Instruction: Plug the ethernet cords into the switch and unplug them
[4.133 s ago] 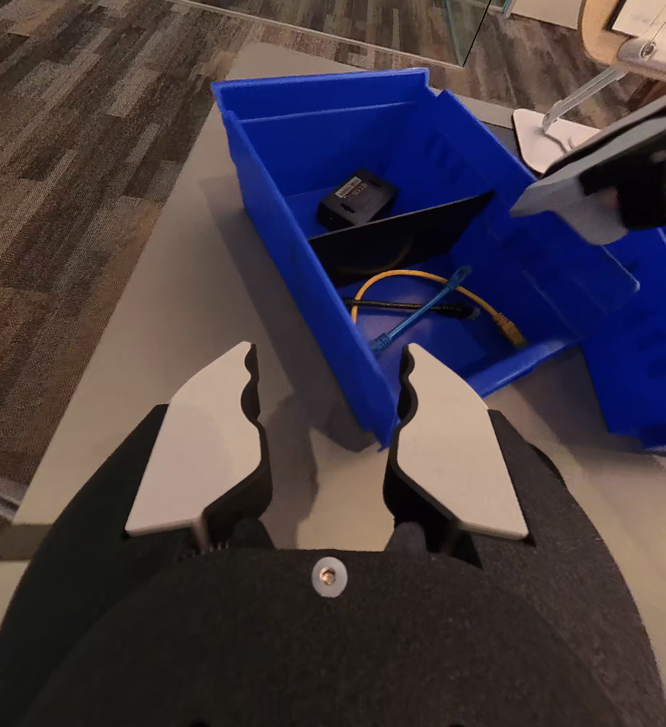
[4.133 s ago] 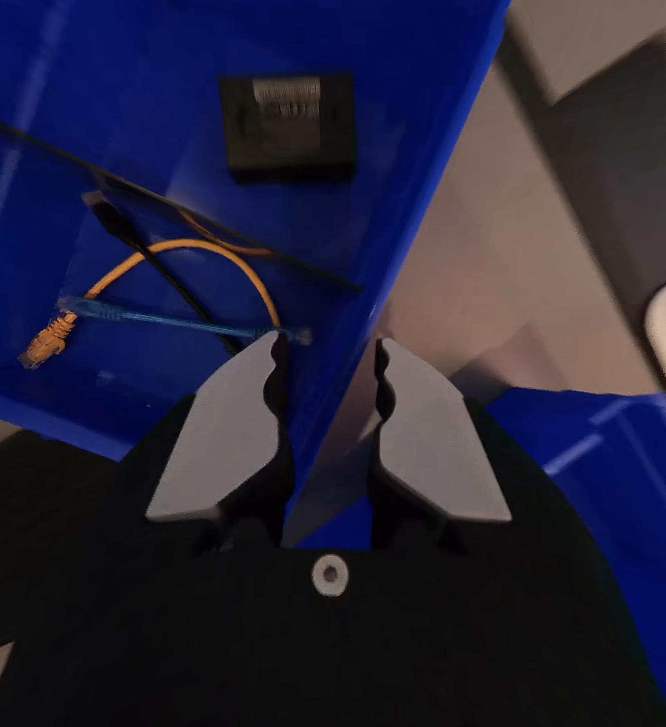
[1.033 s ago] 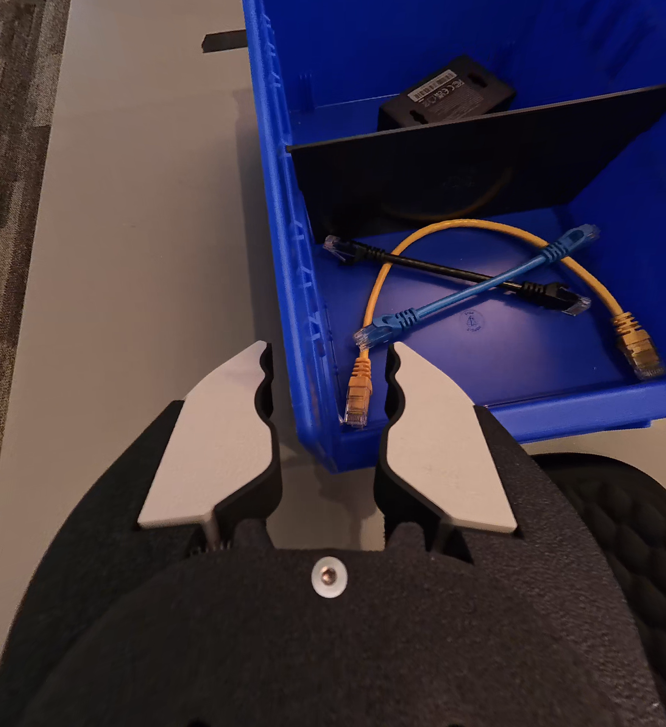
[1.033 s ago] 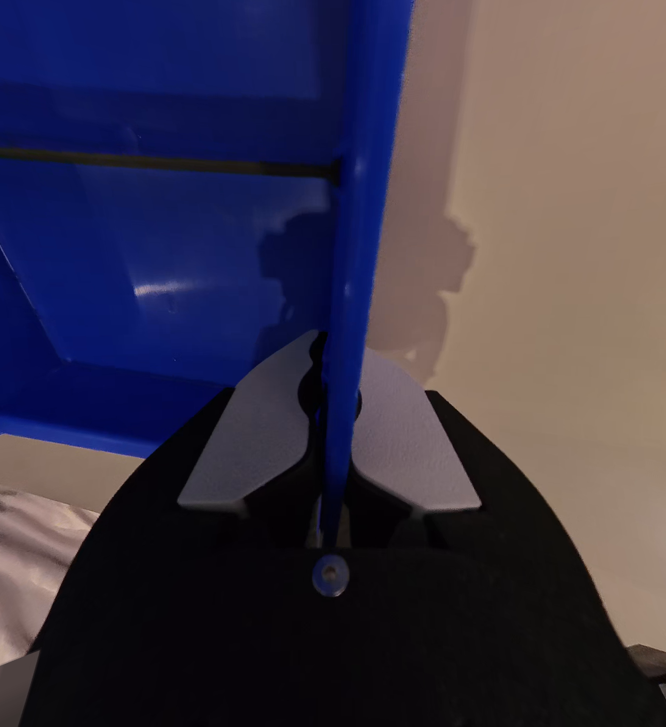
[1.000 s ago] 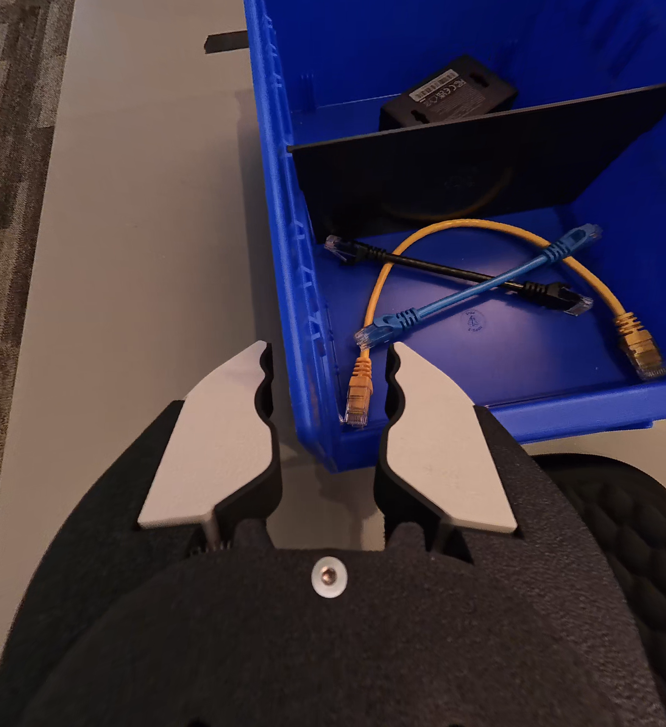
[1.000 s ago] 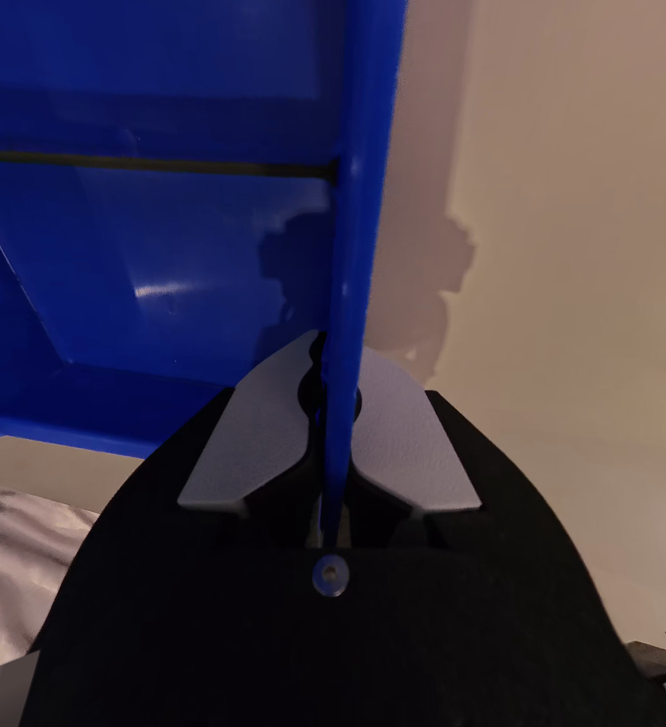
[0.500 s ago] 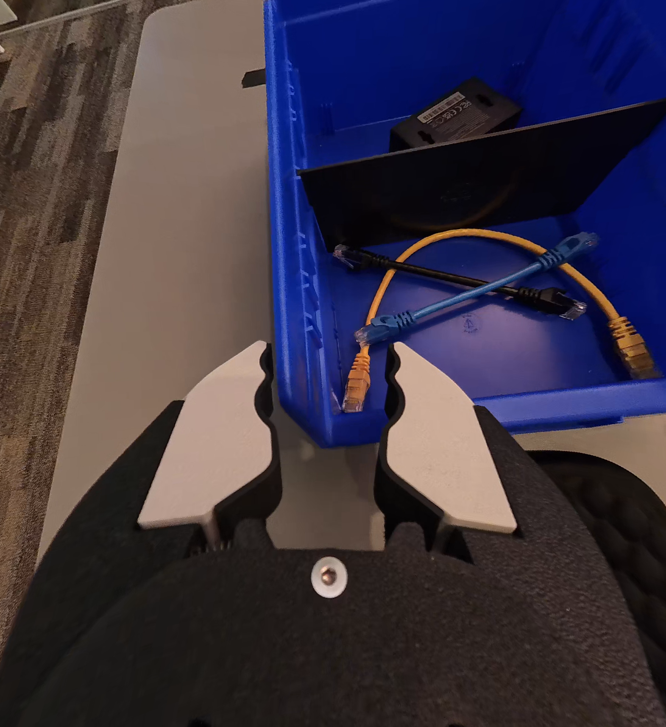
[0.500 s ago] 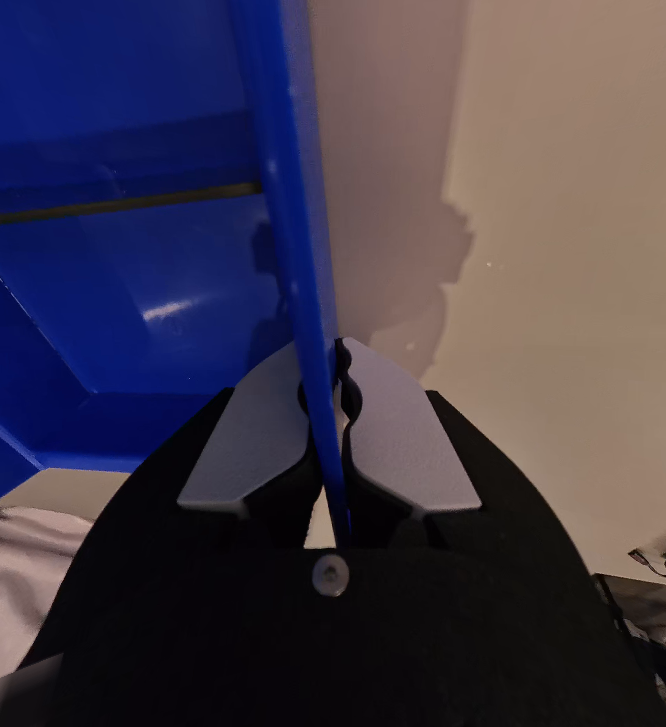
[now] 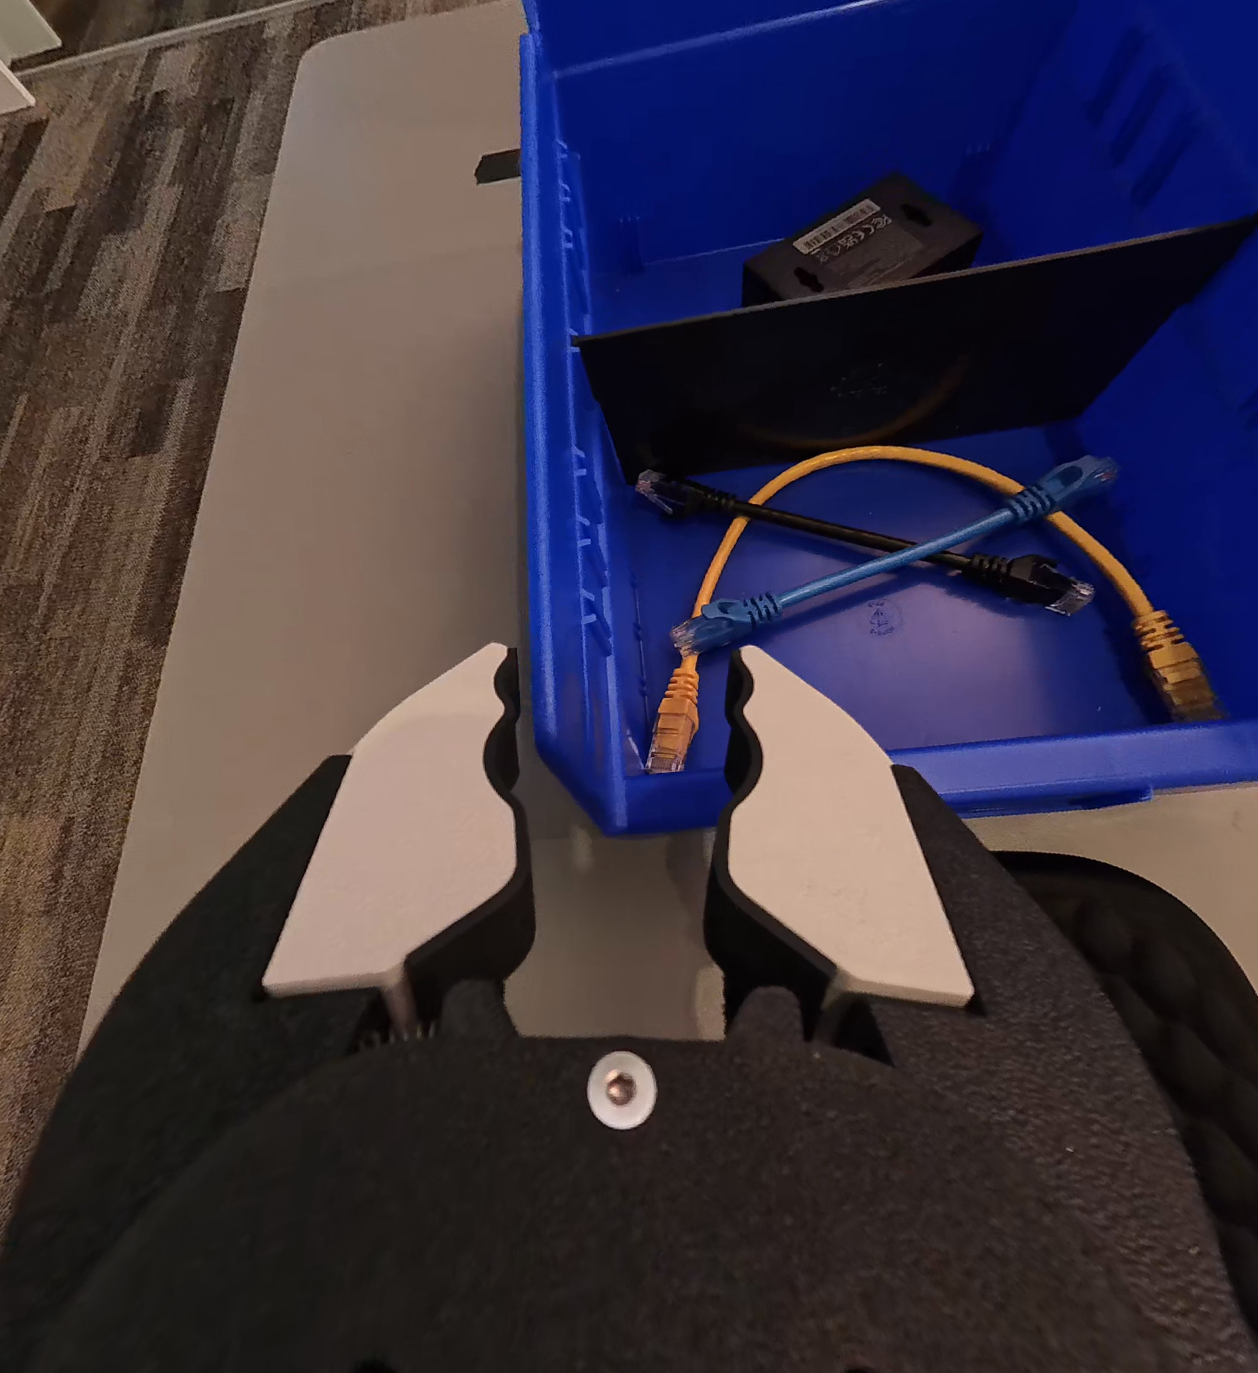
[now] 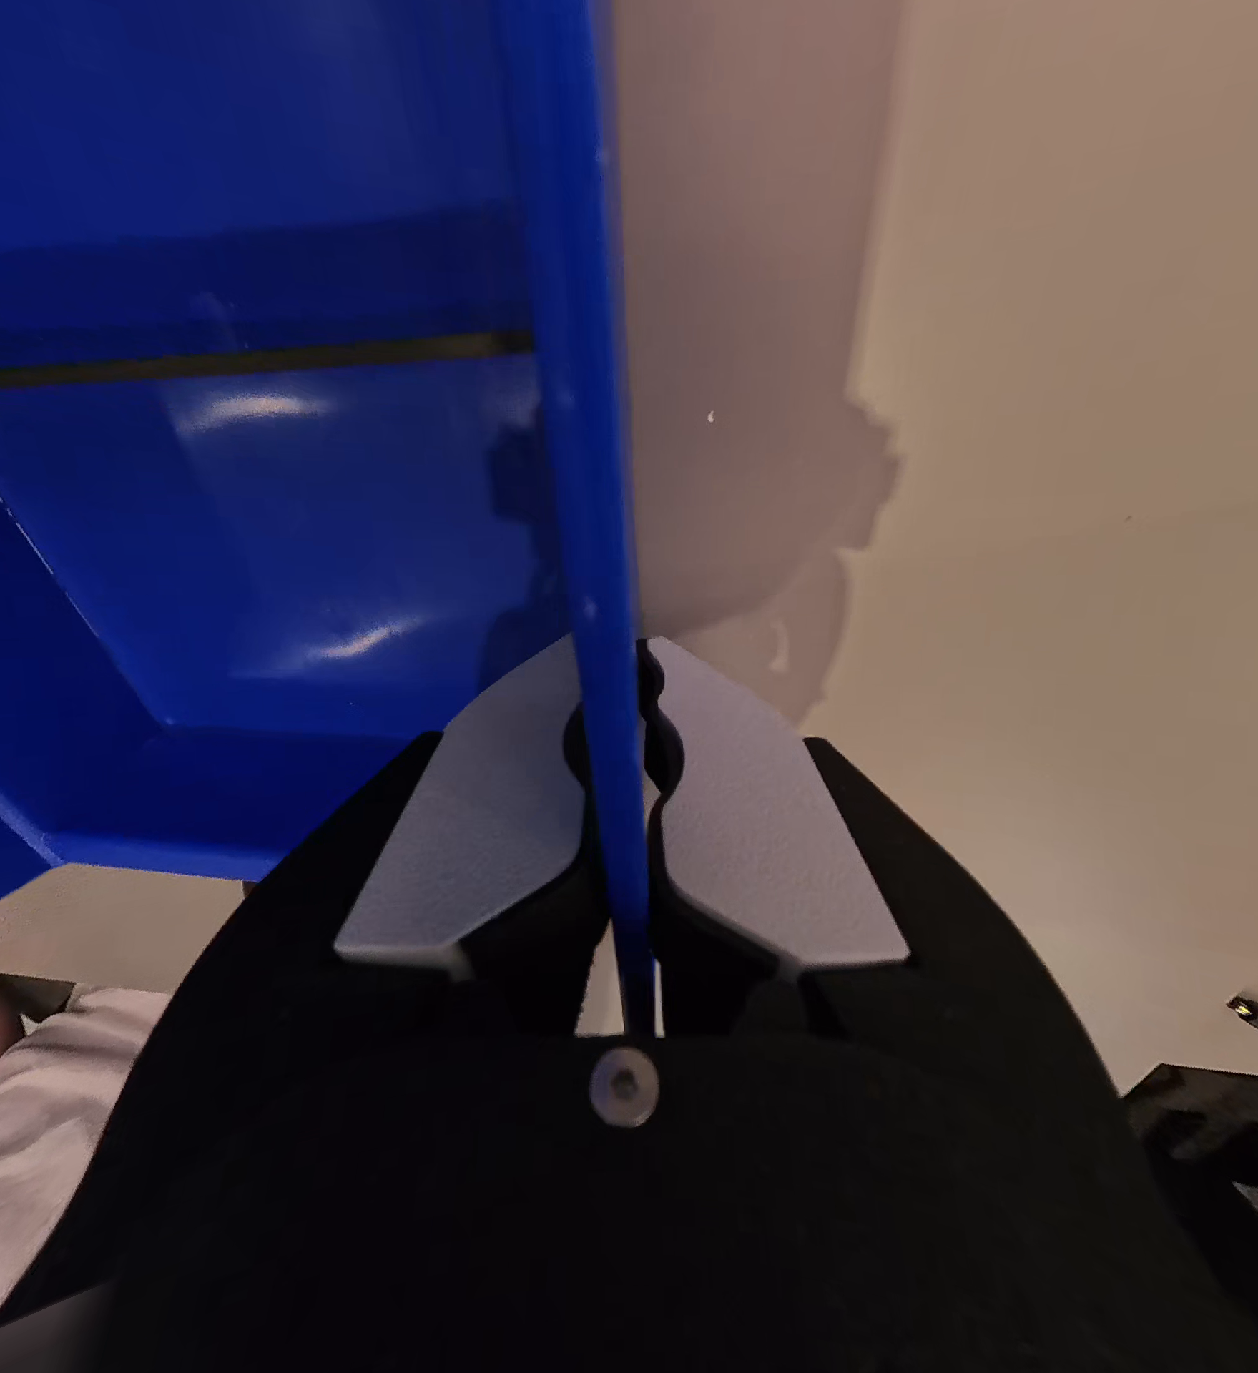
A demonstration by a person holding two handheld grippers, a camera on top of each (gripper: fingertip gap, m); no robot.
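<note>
Blue bin (image 9: 559, 461) on a grey table (image 9: 358, 446), taken here as the landmark. Split by a black divider (image 9: 908, 356). Behind the divider, a black switch (image 9: 860, 249), lower part hidden, ports not visible. In front of the divider, three short cords on the bin floor: black cord (image 9: 848, 535), blue cord (image 9: 893, 565) lying across it, yellow cord (image 9: 871, 457) arching behind both, one plug tucked in the near left corner, the other near the front wall. Bin's right side cut off by the picture edge.

Left gripper (image 9: 622, 687) spread wide, holding nothing, straddling the bin's near left corner: one finger outside the left wall, the other over the inside. Bare table left of the bin, carpet floor (image 9: 53, 446) beyond the table edge.

Right gripper (image 10: 611, 672) clamped narrow on the blue bin's (image 10: 574, 371) thin wall, wall running up between both fingers. Bin contents out of sight in the right wrist view; only bare inner walls and the divider's edge. Bare table right of the wall.
</note>
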